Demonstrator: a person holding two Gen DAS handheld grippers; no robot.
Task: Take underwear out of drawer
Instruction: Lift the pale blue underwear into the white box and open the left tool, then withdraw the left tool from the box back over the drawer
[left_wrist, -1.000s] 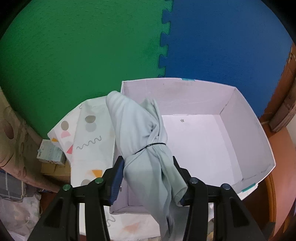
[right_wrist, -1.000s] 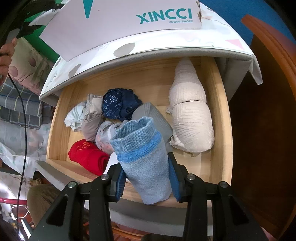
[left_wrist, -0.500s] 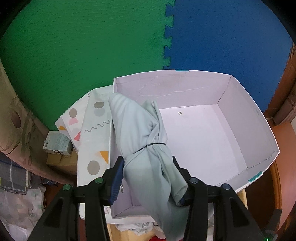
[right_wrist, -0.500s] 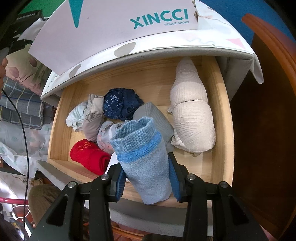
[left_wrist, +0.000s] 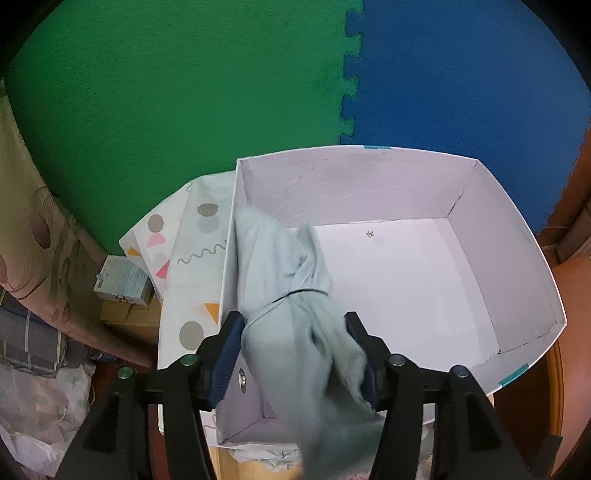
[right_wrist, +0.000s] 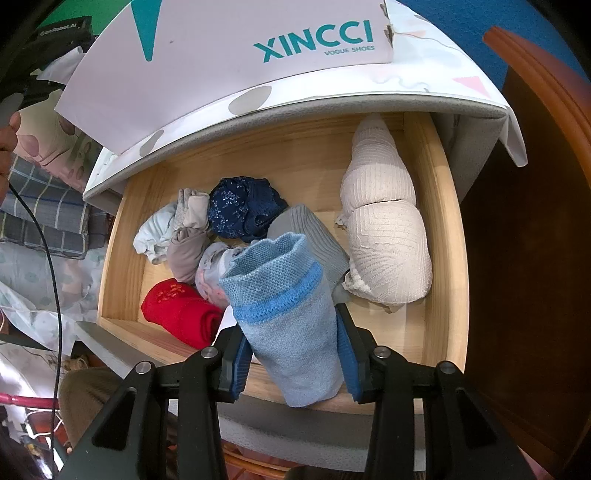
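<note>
The left gripper (left_wrist: 295, 343) has let its jaws start to spread, a little wider than they were a second ago. The pale green underwear (left_wrist: 291, 295), tied with a thin dark band, is still between the jaws, but its lower part looks blurry and loose now, as if it is slipping down. It hangs just past the jaws, over the near left corner of the white box (left_wrist: 517, 266). I think this is the drop: the green underwear is about to land in the box, and that one will be done.

The right gripper (right_wrist: 291, 350) has not changed. Its jaws are clamped on a rolled blue underwear (right_wrist: 284, 306), holding it up just above the front edge of the wooden drawer (right_wrist: 439, 221). It looks ready to go to the box next.

Beyond those jaws, more rolls sit in the drawer: a red roll (right_wrist: 181, 314) to the left, a dark blue roll (right_wrist: 243, 210) farther back, and a big cream roll (right_wrist: 384, 229) to the right. So there is more left to take out.
</note>
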